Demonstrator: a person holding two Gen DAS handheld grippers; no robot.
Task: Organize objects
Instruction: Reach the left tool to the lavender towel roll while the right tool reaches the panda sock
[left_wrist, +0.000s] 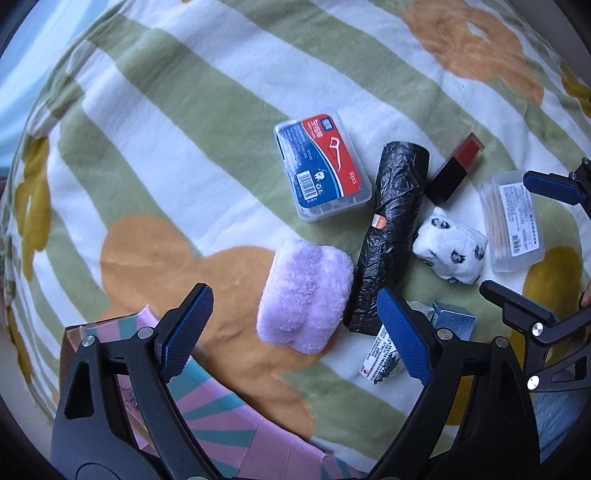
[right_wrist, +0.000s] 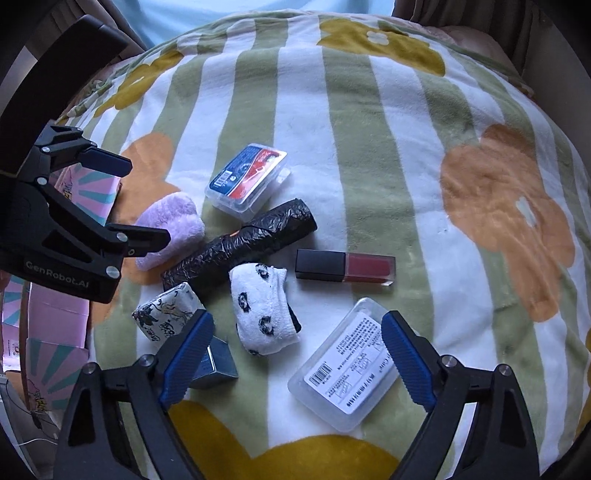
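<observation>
A striped blanket in green and white, printed with orange and mustard flowers, covers the whole surface. Beyond its far edge lies pale blue fabric, with brownish curtains at the far right corner. At the near left edge, thin cables lie on a pale surface.

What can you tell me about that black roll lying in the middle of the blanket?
The black roll looks like thin, crinkly, shiny plastic film wound into a long tube, perhaps bin bags. A small orange sticker sits near its middle. It lies flat and slanted on the striped blanket. The purple fluffy cloth lies against one side near one end, and the white patterned sock seems to touch the other. Nothing grips it.
</observation>
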